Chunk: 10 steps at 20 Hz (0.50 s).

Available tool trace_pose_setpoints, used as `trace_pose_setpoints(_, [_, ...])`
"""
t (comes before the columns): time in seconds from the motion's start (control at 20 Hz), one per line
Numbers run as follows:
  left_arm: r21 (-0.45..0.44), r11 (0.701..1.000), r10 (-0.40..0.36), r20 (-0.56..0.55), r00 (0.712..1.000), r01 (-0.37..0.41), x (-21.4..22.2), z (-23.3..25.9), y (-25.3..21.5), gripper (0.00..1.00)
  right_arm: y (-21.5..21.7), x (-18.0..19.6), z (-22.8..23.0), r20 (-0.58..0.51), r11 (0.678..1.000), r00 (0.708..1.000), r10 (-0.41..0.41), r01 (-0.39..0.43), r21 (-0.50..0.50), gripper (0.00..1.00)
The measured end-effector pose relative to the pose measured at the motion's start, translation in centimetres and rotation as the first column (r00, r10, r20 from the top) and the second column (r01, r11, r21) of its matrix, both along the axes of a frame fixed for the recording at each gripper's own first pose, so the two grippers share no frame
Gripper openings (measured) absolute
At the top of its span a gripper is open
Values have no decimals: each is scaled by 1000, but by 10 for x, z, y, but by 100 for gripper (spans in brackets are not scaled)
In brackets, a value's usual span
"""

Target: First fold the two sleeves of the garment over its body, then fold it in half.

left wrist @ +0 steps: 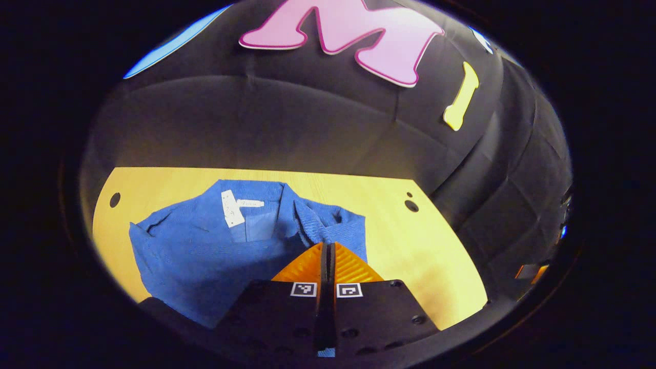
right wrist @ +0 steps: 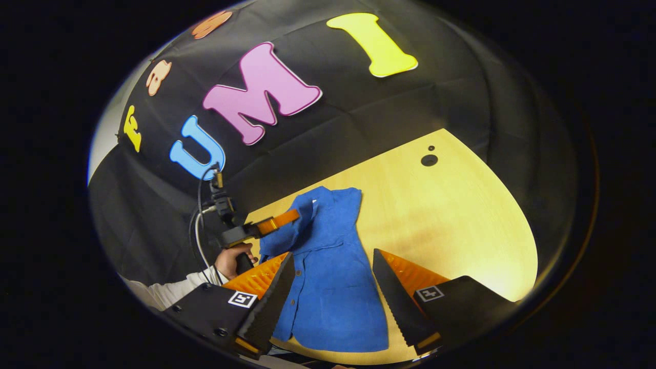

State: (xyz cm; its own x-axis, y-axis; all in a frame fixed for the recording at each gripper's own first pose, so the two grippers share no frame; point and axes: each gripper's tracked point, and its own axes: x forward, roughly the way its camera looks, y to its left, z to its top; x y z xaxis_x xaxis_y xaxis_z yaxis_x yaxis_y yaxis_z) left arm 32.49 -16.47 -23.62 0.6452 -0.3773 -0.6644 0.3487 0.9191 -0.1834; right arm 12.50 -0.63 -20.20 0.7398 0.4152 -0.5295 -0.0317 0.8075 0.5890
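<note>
While your left gripper (left wrist: 328, 251) pinches a sleeve (left wrist: 318, 220) beside the blue shirt's (left wrist: 205, 251) unreadable white tag (left wrist: 231, 207), your right gripper (right wrist: 333, 287) hangs wide open.

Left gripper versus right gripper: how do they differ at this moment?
The left gripper has its jaws closed, pinching a fold of the blue shirt; the right gripper has its jaws spread wide and holds nothing. The left gripper grips the cloth at its sleeve side, while the right gripper hovers above the shirt's body. Both are over the same shirt on the yellow table.
</note>
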Motion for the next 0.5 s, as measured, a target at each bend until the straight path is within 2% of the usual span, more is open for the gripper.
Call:
trace_pose_setpoints(0.2, [9,999,-32,-39,999,32,1,-23,-16,0,-17,-3,-24,-40,1000,999,1,-2,-21,97])
trace_pose_setpoints(0.3, [-108,992,-74,-75,994,66,-9,-19,-42,3,-17,-4,-29,-55,1000,998,11,-12,-18,96])
trace_pose_setpoints(0.35, [-165,984,-86,-80,993,72,-12,-15,-57,19,-16,-4,-31,-59,1000,998,17,-18,-15,97])
trace_pose_setpoints(0.45, [-188,980,-82,-63,995,69,-15,-5,-62,87,-14,-2,-30,-57,1000,998,25,-26,-10,97])
trace_pose_setpoints(0.5, [-166,984,-75,-59,995,65,-16,-4,-54,84,-12,-1,-33,-60,1000,998,29,-30,-10,97])
